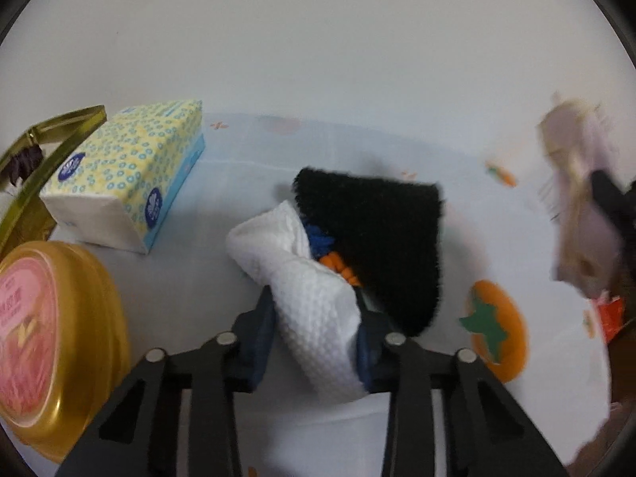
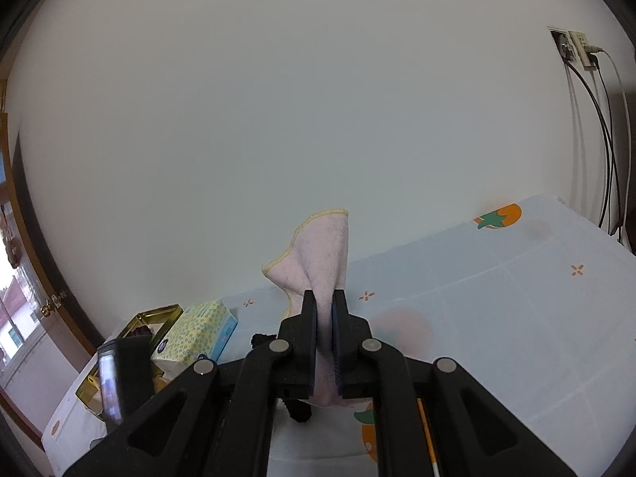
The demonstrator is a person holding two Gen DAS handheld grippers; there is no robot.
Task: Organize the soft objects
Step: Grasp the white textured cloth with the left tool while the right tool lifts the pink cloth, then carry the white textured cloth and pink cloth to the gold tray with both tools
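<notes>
My left gripper [image 1: 316,310] is shut on a white dimpled cloth [image 1: 310,278] low over the table. A black fuzzy cloth [image 1: 381,238] lies right behind it, with blue and orange fabric [image 1: 332,252] showing between the two. My right gripper [image 2: 325,298] is shut on a pink cloth with yellow stitched edge [image 2: 318,250] and holds it up above the table. That pink cloth shows blurred at the right of the left wrist view [image 1: 576,198].
A yellow-and-blue tissue pack [image 1: 127,171] lies at the left, next to a gold tin [image 1: 47,147] and a round gold tub with pink lid [image 1: 51,342]. The light blue tablecloth [image 2: 516,298] has orange fruit prints. Wall sockets with cables [image 2: 576,51] are at the right.
</notes>
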